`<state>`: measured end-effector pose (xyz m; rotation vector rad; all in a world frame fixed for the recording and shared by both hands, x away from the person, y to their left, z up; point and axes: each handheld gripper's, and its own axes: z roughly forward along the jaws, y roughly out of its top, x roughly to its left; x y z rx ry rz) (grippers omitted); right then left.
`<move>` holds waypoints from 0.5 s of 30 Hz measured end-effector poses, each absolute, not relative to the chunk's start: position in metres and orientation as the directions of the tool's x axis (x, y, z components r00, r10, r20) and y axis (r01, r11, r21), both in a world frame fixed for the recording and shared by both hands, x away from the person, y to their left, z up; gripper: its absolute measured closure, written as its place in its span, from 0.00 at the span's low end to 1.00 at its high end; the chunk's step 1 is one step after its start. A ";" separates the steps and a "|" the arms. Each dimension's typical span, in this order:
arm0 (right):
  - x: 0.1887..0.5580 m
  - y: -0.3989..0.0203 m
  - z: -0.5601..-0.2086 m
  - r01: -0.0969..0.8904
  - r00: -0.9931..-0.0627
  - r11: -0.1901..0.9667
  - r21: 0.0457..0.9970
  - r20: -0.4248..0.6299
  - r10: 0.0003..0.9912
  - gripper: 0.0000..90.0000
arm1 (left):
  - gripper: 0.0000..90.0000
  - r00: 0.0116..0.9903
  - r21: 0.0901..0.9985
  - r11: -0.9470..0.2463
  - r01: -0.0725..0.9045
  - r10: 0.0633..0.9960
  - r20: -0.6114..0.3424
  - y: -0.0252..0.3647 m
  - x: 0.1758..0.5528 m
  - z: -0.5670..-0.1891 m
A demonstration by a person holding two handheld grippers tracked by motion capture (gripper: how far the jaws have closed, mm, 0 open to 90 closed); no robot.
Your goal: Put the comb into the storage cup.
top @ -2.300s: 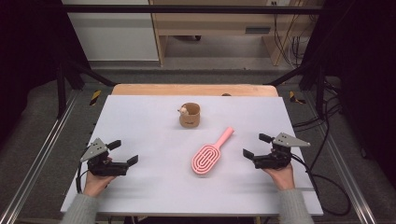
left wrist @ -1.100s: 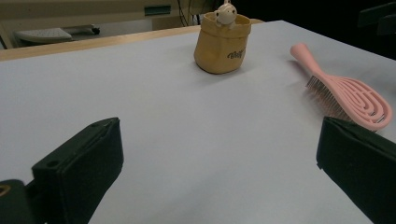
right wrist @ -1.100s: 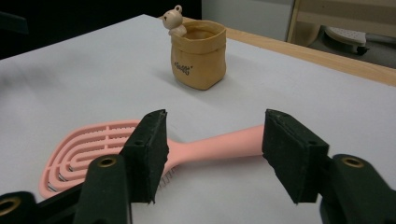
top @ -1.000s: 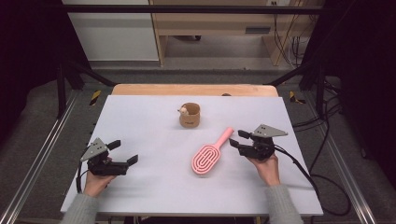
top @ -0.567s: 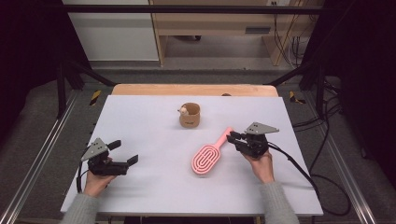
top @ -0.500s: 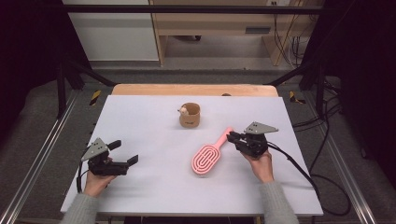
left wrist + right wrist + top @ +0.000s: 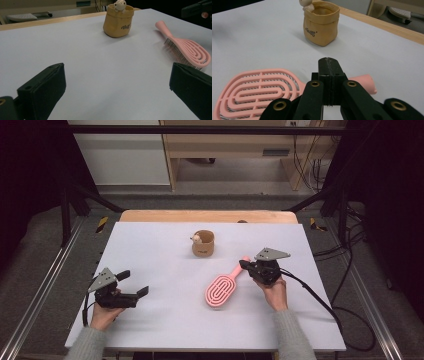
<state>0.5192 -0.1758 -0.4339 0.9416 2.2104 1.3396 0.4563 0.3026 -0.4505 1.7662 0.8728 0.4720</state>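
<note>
Closing just now over the pink hairbrush (image 7: 259, 92) handle, right gripper (image 7: 329, 65) jaws meet; left gripper (image 7: 115, 92) gapes.

Hairbrush (image 7: 259, 93): pink plastic, smooth, with a soft matt sheen; open looped back, fine bristles beneath.
Pouch (image 7: 321, 23): tan, looks like paper or paper-like cloth, matt, softly creased, rolled rim, dark printed lettering.
Figurine (image 7: 119, 5): pale, smooth, slightly glossy.
Table (image 7: 165, 255): matt pale grey-lilac top, smooth; far edge strip (image 7: 210, 216) light wood.
Right gripper (image 7: 329, 65): black matt plastic, brass-coloured metal rivets.
Left gripper (image 7: 134, 284): black matt plastic.
</note>
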 end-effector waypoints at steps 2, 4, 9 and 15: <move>0.522 -0.173 -0.434 0.344 -0.701 0.323 0.882 0.013 0.713 1.00 | 0.01 0.654 0.927 -0.173 0.333 0.751 -0.095 0.303 0.456 -0.451; 0.523 -0.172 -0.434 0.345 -0.702 0.326 0.880 0.011 0.712 1.00 | 0.01 0.654 0.927 -0.173 0.333 0.751 -0.095 0.303 0.456 -0.451; 0.532 -0.164 -0.437 0.352 -0.697 0.341 0.872 0.001 0.717 1.00 | 0.01 0.655 0.927 -0.173 0.332 0.749 -0.095 0.303 0.456 -0.451; 0.542 -0.159 -0.439 0.358 -0.697 0.371 0.857 -0.019 0.717 1.00 | 0.01 0.655 0.927 -0.175 0.331 0.750 -0.092 0.302 0.456 -0.451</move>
